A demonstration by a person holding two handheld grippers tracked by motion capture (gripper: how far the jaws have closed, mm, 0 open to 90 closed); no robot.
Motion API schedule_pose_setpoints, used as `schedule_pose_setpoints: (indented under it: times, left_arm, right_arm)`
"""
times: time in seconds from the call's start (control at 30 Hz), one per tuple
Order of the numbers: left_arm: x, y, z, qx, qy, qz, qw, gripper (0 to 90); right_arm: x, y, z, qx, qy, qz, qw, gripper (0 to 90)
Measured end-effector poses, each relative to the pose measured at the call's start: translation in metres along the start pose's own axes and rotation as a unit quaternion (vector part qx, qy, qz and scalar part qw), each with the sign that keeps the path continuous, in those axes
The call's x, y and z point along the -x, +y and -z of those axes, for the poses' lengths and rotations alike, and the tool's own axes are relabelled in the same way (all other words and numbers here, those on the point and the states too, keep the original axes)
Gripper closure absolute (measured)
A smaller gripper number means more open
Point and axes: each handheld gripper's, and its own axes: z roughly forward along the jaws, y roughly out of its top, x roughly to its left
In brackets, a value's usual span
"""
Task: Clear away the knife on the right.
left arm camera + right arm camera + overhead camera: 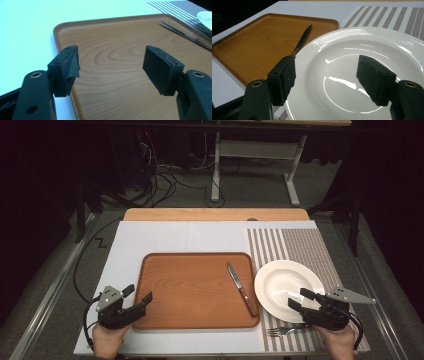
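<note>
Spread wide and holding nothing, the right gripper [299, 299] hangs over the near edge of the white plate [280, 280], its jaws gaping above the plate's bare, glossy well in the right gripper view. The left gripper [138, 295] is likewise parted and empty, poised at the near left corner of the wooden tray [190, 290]. The plate sits on the striped placemat [305, 245], just right of the tray, with a fork [284, 331] on the mat just in front of it. One risk is that the smooth rim could slip from the pads if pinched too shallowly, letting the plate tip or clatter. Another is that swinging it across could knock the knife [242, 288], the tray's sole content, which lies slantwise along the tray's right side close to the plate. Nothing rests on the plate.
</note>
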Motion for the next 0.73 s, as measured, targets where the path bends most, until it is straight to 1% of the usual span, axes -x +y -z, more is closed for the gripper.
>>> schedule_pose_setpoints:
  times: [0.13,0.27,0.33,0.37,0.43,0.53,0.6,0.63,0.73]
  left_arm:
    - [0.000,0.000,0.000,-0.001,0.000,-0.002,1.0000,30.2]
    - [0.000,0.000,-0.001,-0.001,0.000,-0.001,1.0000,30.2]
    - [0.000,0.000,-0.001,-0.002,0.000,-0.001,1.0000,30.3]
    - [0.000,0.000,-0.001,-0.002,0.000,-0.001,1.0000,30.3]
    - [0.000,0.000,0.000,-0.001,-0.001,-0.002,1.0000,30.3]
    - [-0.001,0.000,0.000,-0.001,0.000,-0.002,1.0000,30.3]
    - [-0.001,0.001,-0.001,-0.001,0.000,-0.001,1.0000,30.3]
    - [-0.001,0.001,-0.001,-0.002,-0.001,-0.001,1.0000,30.3]
    - [0.000,0.001,-0.002,-0.003,-0.001,-0.003,1.0000,30.3]
  right_arm:
    - [0.002,-0.003,0.004,0.010,-0.002,-0.004,0.9999,32.1]
    - [0.004,-0.005,0.008,0.032,-0.010,-0.014,0.9994,31.5]
    - [0.004,-0.006,0.009,0.038,-0.015,-0.011,0.9991,31.4]
    - [0.004,-0.007,0.009,0.041,-0.016,-0.006,0.9990,31.4]
    - [0.007,-0.009,0.008,0.043,-0.016,-0.003,0.9989,31.2]
    - [0.010,-0.013,0.004,0.037,-0.014,-0.002,0.9992,30.7]
    - [0.012,-0.013,0.004,0.040,-0.012,0.001,0.9991,30.5]
    - [0.013,-0.013,0.005,0.044,-0.012,-0.001,0.9990,30.4]
    - [0.014,-0.013,0.005,0.043,-0.012,-0.003,0.9990,30.4]
